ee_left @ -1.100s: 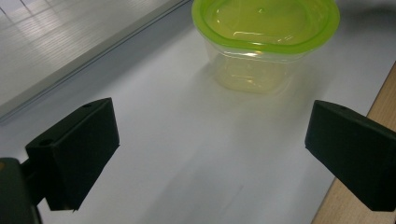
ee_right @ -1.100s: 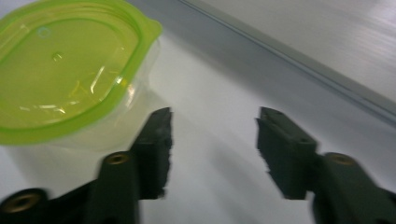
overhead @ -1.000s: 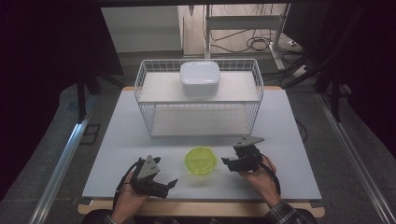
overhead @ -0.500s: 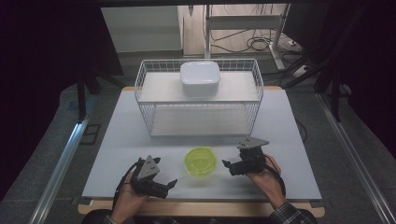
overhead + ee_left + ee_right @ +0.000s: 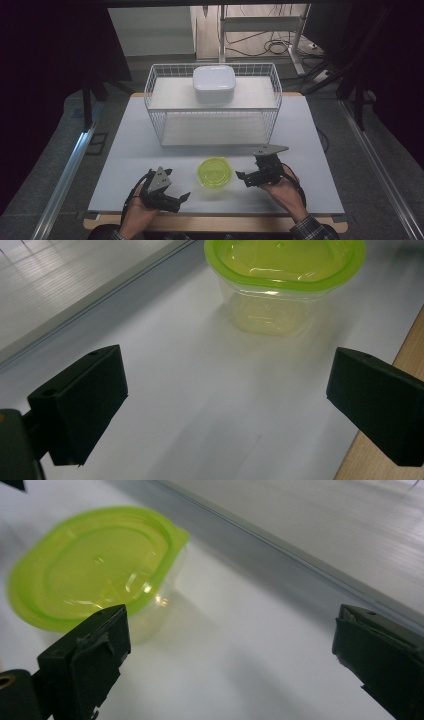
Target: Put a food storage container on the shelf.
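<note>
A clear tub with a lime-green lid (image 5: 214,173) stands on the white table (image 5: 145,150) near the front edge, between the two hands. My left gripper (image 5: 181,200) rests to its left, open, jaws aimed at the tub. In the left gripper view the tub (image 5: 285,270) lies well beyond the left gripper (image 5: 225,405). My right gripper (image 5: 242,179) sits just right of the tub, and its jaws have just been opening with nothing between them. In the right gripper view the tub (image 5: 95,570) is off to the left of the right gripper (image 5: 230,650), beyond one jaw.
A white wire basket (image 5: 212,125) stands across the middle of the table and holds a white square box (image 5: 214,84). A metal rail (image 5: 70,165) runs along the left side. Dark stands and cables crowd the floor behind.
The right gripper's jaws have spread wider beside the green tub. Both hands and the tub are where they were.
</note>
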Available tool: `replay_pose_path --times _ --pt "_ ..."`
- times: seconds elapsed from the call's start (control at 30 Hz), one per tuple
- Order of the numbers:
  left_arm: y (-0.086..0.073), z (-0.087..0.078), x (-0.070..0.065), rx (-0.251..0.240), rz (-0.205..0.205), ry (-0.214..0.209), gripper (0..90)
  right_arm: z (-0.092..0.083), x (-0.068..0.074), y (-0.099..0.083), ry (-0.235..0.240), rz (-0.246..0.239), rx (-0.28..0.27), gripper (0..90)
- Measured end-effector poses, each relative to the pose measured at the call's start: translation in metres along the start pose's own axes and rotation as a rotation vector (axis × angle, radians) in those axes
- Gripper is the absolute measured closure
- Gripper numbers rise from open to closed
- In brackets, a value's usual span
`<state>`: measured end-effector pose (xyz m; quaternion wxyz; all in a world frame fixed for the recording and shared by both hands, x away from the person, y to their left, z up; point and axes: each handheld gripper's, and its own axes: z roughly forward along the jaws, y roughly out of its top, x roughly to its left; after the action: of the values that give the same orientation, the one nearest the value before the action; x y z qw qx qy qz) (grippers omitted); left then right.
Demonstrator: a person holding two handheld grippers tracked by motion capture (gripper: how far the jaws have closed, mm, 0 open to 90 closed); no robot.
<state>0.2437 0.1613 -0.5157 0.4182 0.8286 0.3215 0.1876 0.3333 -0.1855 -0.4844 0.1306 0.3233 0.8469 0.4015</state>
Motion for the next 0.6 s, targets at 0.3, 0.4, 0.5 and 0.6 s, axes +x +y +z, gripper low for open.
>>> replay_pose_path --times 0.3,0.4,0.5,0.6 --pt "0.000 0.001 -0.001 0.007 0.010 0.000 2.6 -0.001 0.007 0.013 0.075 0.024 0.011 13.2" --pt "0.000 0.001 0.000 0.006 0.008 0.001 2.6 0.002 0.011 0.017 0.093 0.018 0.024 20.1" --pt "0.000 0.001 0.000 0.006 0.009 0.002 2.7 0.004 0.013 0.019 0.111 0.018 0.020 27.2" --pt "0.000 0.001 -0.001 0.007 0.012 0.002 2.7 0.009 0.014 0.022 0.135 0.036 0.021 34.4"
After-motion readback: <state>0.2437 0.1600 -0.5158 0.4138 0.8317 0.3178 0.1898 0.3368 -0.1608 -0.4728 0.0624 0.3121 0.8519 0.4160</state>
